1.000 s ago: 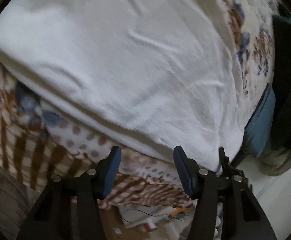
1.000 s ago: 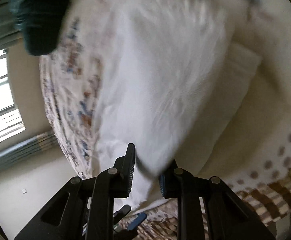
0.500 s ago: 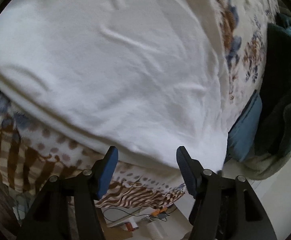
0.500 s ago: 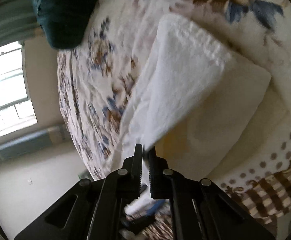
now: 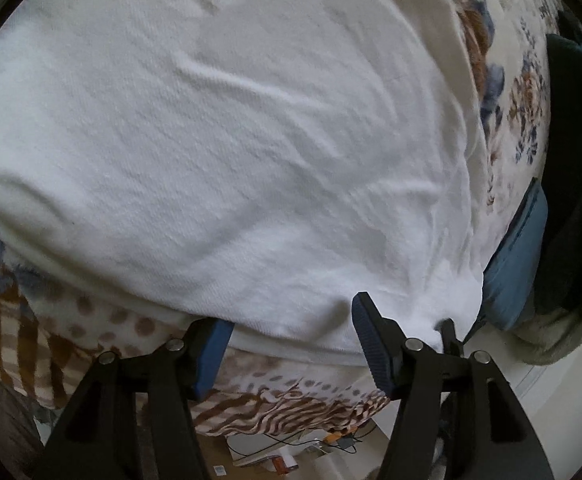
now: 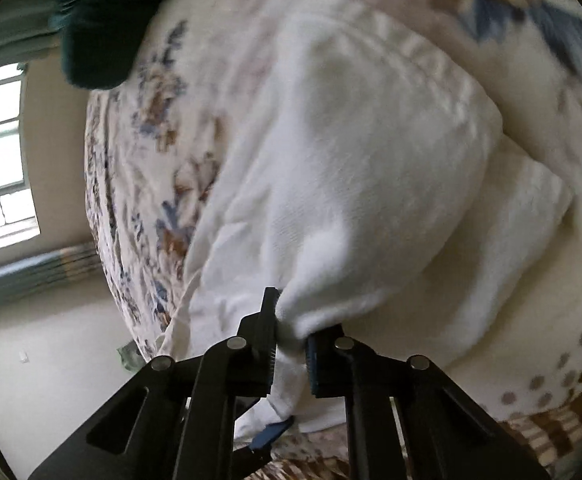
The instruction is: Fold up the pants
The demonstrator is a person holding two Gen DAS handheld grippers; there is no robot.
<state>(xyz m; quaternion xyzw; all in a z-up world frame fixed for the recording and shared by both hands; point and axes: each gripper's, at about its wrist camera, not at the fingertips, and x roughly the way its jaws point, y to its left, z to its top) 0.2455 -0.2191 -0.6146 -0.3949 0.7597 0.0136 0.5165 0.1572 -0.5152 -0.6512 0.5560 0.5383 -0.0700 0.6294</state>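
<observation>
Gripping pants corner on the right, left jaws wide

Right gripper (image 6: 291,334) is clamped on a bunched corner of the white textured-cotton pants (image 6: 355,184); cloth is pinched between the black finger (image 6: 265,332) and the blue-padded one. Half a second ago the jaws were near-touching with only a thin edge between them; a second ago they stood apart around the fabric. They have just eased apart a touch, cloth still pinched. Right view is motion-blurred.

Left gripper (image 5: 291,320) stands open, blue pads astride the near hem of the pants (image 5: 231,140); its left pad tip sits under the hem edge. Whether either pad touches cloth, can't tell. Its view is much the same as half a second back.

Pants lie on the floral brown-and-blue bedspread (image 5: 523,100), filling most of the left view. In the right view the held flap is lifted, running from the near pinch up to the far right, over a flat layer beneath. Overall long axis: unclear.

Dark teal blanket (image 6: 103,20) lies far left in the right view.
</observation>
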